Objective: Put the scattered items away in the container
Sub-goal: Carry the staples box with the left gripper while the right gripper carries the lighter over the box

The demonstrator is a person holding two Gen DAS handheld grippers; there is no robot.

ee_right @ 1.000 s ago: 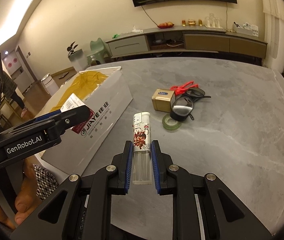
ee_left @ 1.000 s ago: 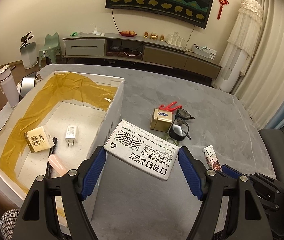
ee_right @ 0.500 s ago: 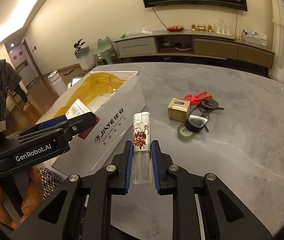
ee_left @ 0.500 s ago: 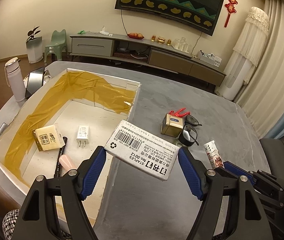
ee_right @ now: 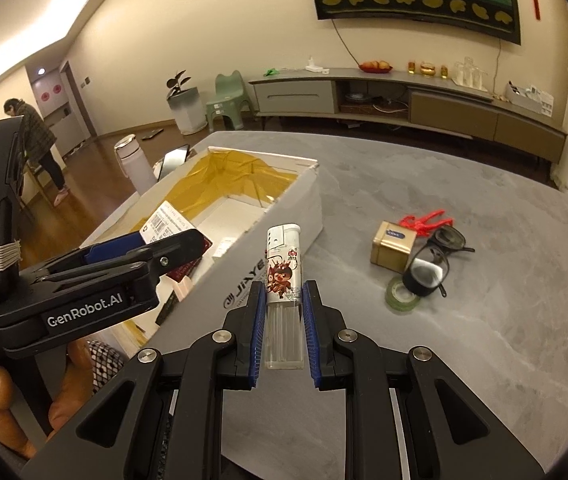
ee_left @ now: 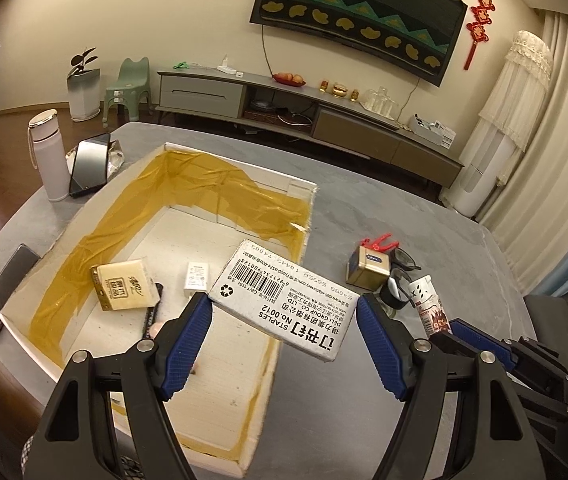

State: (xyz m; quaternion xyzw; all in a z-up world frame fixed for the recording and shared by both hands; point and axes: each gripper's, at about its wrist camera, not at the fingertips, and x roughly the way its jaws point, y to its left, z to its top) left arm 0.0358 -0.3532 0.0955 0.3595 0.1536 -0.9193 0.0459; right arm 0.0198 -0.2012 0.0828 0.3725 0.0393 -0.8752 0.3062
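My left gripper is shut on a white staples box, held tilted above the near right part of the open white cardboard container. Its inner walls are lined with yellow tape. Inside lie a tissue pack, a white charger and a black pen. My right gripper is shut on an upright lighter, just right of the container's side wall. On the table sit a gold tin, a red clip, glasses and a tape roll.
A white bottle and a propped phone stand left of the container on the grey table. Another phone lies at the table's left edge. A person stands far off across the room.
My left gripper has carried the staples box leftward, from the container's right wall to above its inside. My right gripper has moved with the lighter closer to the container's side wall.
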